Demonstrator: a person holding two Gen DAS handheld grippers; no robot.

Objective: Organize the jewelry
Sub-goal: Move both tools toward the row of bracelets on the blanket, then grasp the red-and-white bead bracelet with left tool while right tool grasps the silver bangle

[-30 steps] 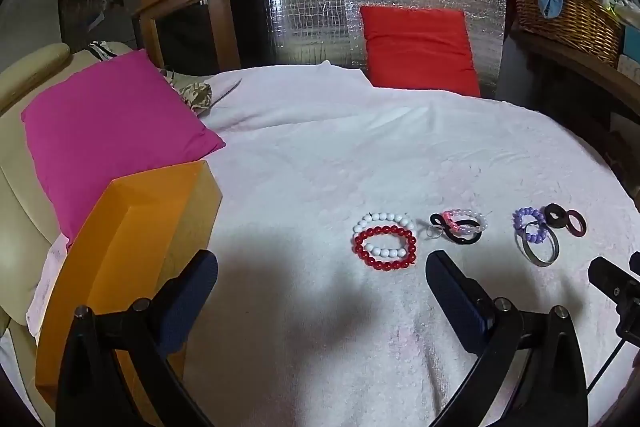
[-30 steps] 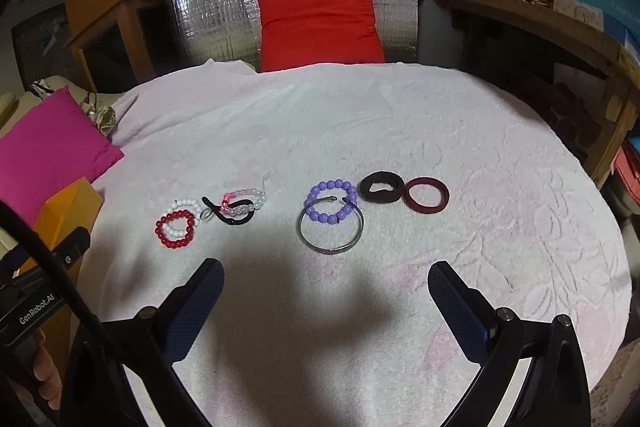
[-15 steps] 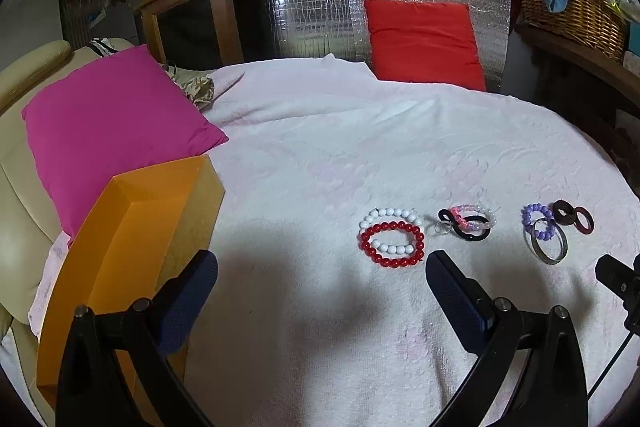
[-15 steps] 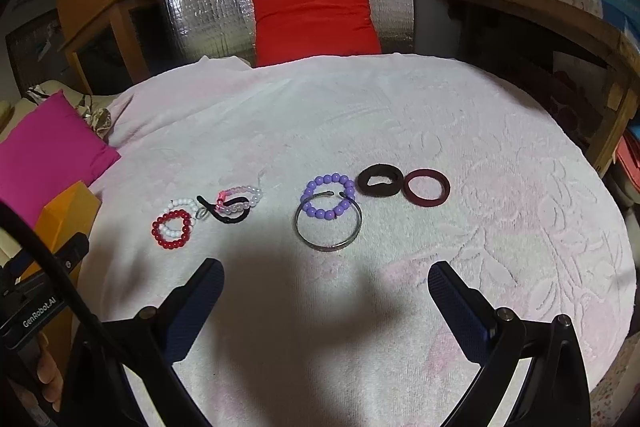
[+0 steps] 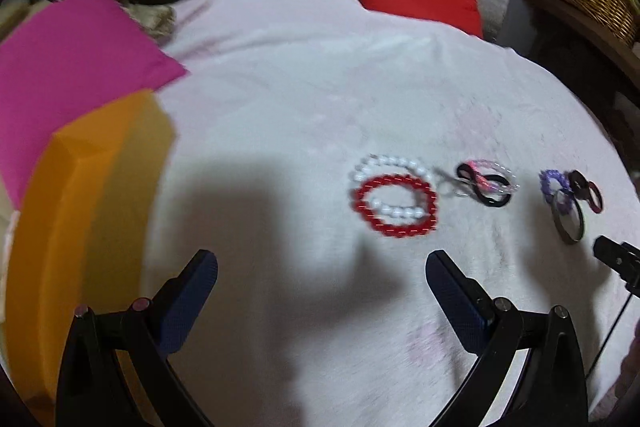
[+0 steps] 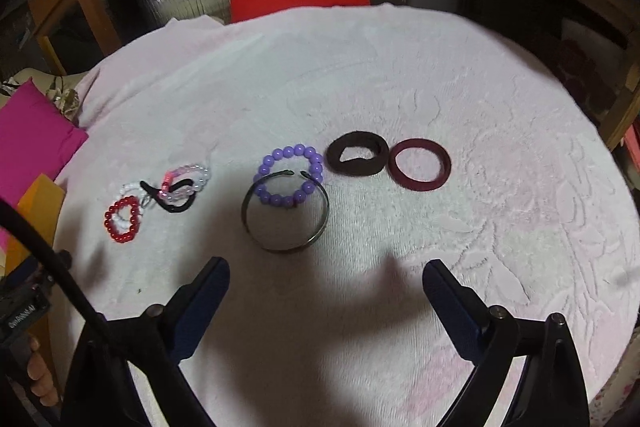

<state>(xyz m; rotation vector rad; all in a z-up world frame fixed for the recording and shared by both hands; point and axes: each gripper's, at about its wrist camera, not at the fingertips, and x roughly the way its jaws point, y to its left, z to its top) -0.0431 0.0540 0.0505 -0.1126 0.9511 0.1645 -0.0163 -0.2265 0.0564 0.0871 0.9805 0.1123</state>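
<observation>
Below both grippers, the red bead bracelet [image 5: 394,205] now looms nearer.

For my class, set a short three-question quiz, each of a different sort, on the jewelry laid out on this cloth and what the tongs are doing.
1. True or false: the metal bangle overlaps the purple bead bracelet.
2. Which piece lies farthest right in the right wrist view? A red bead bracelet; B dark red ring; C brown hair tie.
3. Fill the gap: the left tongs hold ____.

Key
1. True: the bangle's open ends lie across the purple beads.
2. B: the dark red ring lies beyond the brown hair tie.
3. Nothing: only bare cloth shows between their fingers. The right tongs are closing, also with nothing between them.
</observation>
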